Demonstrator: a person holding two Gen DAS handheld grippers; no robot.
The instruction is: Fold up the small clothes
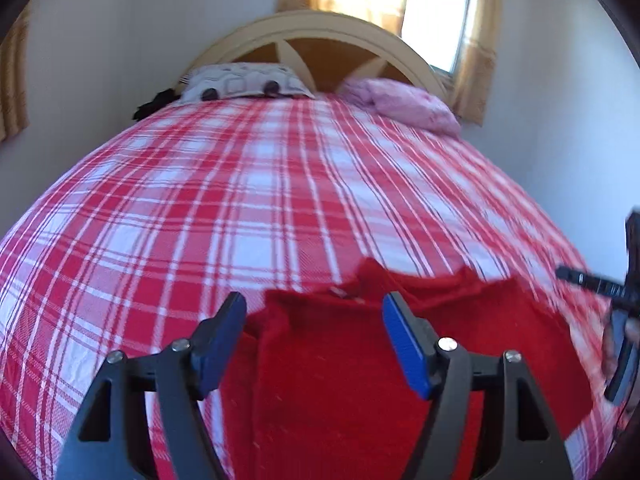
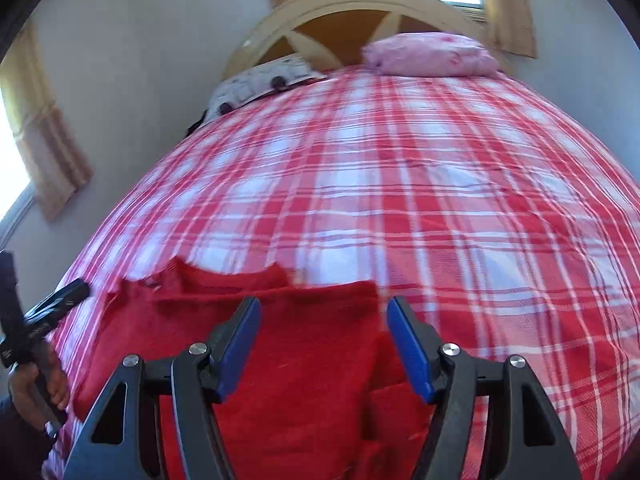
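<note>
A small red knit garment (image 1: 332, 364) lies on the plaid bed cover at the near edge, collar toward the headboard, with its sides partly folded in. It also shows in the right wrist view (image 2: 304, 352). My left gripper (image 1: 314, 312) is open and empty, hovering over the garment's left part. My right gripper (image 2: 324, 316) is open and empty, over the garment's right edge. The right gripper's body shows at the right edge of the left view (image 1: 618, 312); the left one shows at the left edge of the right view (image 2: 36, 320).
The red and white plaid bed (image 1: 256, 184) stretches ahead to a cream headboard (image 1: 320, 32). A patterned pillow (image 1: 240, 82) and a pink pillow (image 1: 408, 104) lie at the far end. White walls stand on both sides, and a curtained window (image 1: 436, 12) is behind.
</note>
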